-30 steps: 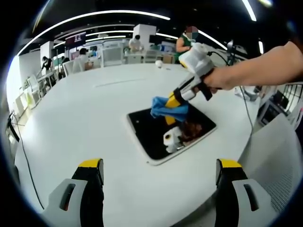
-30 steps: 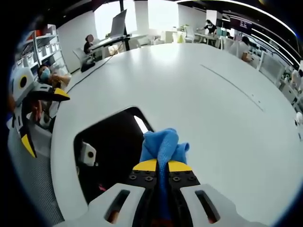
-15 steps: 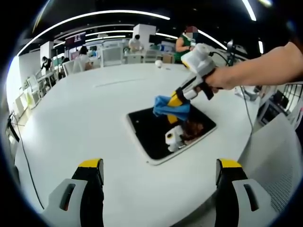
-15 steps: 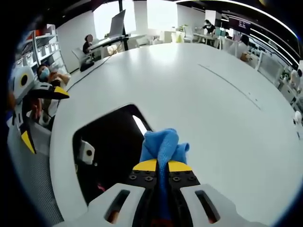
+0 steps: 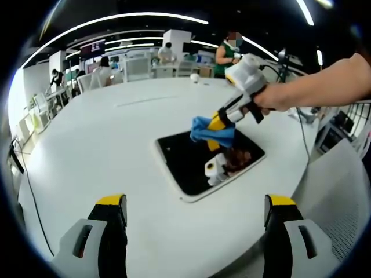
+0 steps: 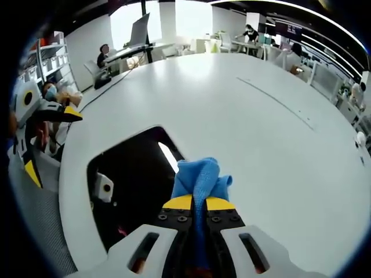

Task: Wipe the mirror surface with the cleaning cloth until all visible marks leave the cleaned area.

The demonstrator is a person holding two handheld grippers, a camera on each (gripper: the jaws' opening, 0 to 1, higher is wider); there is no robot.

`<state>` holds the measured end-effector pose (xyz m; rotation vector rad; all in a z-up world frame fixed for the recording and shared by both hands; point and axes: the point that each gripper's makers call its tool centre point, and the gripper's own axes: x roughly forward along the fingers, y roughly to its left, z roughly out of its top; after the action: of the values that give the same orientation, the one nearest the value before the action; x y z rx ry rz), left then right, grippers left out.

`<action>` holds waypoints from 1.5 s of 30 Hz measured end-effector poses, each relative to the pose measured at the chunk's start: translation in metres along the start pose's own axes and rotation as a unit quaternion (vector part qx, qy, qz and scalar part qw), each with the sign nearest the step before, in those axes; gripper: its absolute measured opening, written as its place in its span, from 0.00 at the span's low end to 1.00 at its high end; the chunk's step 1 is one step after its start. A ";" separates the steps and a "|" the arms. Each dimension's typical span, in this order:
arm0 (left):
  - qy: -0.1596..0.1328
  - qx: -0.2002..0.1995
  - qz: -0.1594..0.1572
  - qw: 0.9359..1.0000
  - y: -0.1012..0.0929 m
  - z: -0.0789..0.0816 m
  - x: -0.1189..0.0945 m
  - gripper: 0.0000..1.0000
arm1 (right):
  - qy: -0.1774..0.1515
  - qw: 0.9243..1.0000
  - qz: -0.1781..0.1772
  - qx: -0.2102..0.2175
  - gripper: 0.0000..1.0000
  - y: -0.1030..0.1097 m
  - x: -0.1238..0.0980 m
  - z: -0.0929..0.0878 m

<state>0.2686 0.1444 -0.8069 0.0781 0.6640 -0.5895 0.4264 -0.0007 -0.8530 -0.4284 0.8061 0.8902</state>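
The right gripper (image 5: 215,123) carried the cloth (image 5: 206,128) toward the mirror's (image 5: 191,165) far edge.

A broad white counter (image 5: 116,139) stands in an open office; ceiling light strips (image 5: 116,18) curve overhead, desks (image 6: 139,51) near bright windows (image 6: 156,14).

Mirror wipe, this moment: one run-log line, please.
right gripper: shut on bunched blue cleaning cloth | cloth: at far edge of dark rectangular mirror | left gripper: open, holding nothing
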 end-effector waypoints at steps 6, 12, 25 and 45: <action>0.001 0.001 0.001 1.000 0.000 0.000 0.000 0.99 | -0.003 1.000 -0.011 0.006 0.01 0.000 -0.001 -0.001; -0.001 0.000 0.002 1.000 0.000 0.000 0.000 0.99 | -0.006 1.000 -0.019 0.013 0.01 0.002 -0.003 -0.003; -0.002 0.000 0.004 1.000 0.002 0.000 0.000 0.99 | -0.011 0.999 -0.029 0.032 0.00 0.004 -0.006 -0.005; -0.001 0.004 0.006 1.000 0.002 0.000 0.000 0.99 | -0.010 0.998 -0.024 0.051 0.00 0.015 -0.012 -0.015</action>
<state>0.2700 0.1459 -0.8069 0.0886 0.6589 -0.5802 0.4033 -0.0077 -0.8531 -0.3477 0.8160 0.8042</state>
